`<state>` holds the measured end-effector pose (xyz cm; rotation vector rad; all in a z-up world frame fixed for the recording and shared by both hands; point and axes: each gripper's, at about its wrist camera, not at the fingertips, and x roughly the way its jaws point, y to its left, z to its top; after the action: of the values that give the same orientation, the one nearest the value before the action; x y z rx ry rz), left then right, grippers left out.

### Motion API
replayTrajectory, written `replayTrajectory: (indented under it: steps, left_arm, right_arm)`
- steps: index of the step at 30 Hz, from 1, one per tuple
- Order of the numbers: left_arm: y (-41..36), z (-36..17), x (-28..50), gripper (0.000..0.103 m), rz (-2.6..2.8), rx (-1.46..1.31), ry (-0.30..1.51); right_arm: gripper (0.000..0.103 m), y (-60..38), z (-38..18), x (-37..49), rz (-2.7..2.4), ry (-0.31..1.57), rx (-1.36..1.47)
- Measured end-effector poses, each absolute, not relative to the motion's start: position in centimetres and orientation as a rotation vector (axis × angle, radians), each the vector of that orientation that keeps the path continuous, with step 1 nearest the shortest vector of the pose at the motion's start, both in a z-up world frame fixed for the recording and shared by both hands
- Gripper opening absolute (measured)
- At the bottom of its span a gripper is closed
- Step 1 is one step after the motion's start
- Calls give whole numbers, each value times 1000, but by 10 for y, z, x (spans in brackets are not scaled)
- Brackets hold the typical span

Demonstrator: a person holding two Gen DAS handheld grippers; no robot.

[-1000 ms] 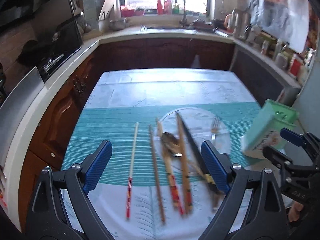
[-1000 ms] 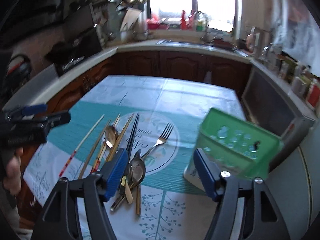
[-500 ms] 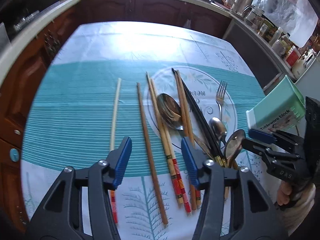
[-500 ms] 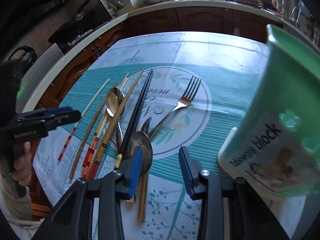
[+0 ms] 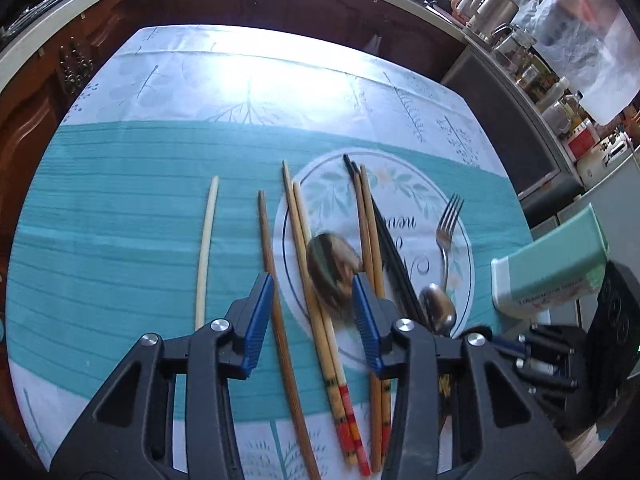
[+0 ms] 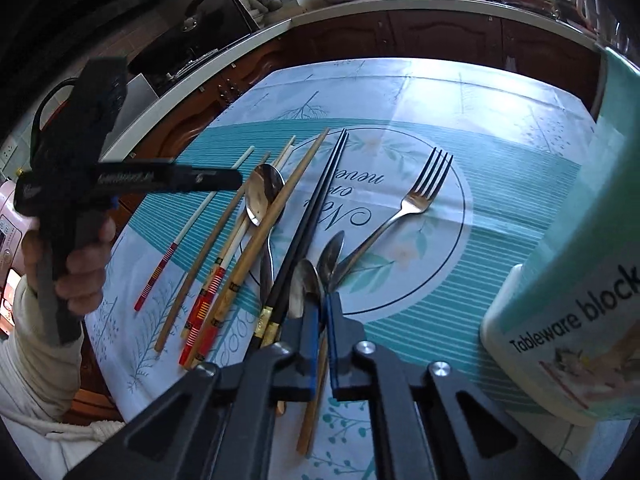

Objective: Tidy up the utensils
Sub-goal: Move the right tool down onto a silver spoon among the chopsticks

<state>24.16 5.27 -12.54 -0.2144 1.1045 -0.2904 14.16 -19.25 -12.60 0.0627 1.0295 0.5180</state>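
Note:
Several chopsticks, spoons and a fork lie side by side on the teal tablecloth. My left gripper is open and low over them. Its pads straddle a brown chopstick, a red-ended pair and a large spoon. My right gripper is shut on the wooden handle of a small spoon, beside the black chopsticks. The green tableware block holder stands at the right, tilted in both wrist views.
A cream chopstick lies apart at the left. A person's hand holds the left gripper at the table's left edge. Dark cabinets and a pale counter ring the table. Jars crowd the right counter.
Both grippers have dropped close to the utensils. The left one's fingers have narrowed but stay open. The right one's fingers have gone from open to shut on the spoon handle.

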Motion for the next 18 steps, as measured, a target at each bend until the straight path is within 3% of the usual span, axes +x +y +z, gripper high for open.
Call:
replayTrajectory:
  steps: [18]
  left_arm:
    - [10,-101,233,37,-360,-95,1073]
  right_arm:
    - [3,-206,-108,133,463,958,95]
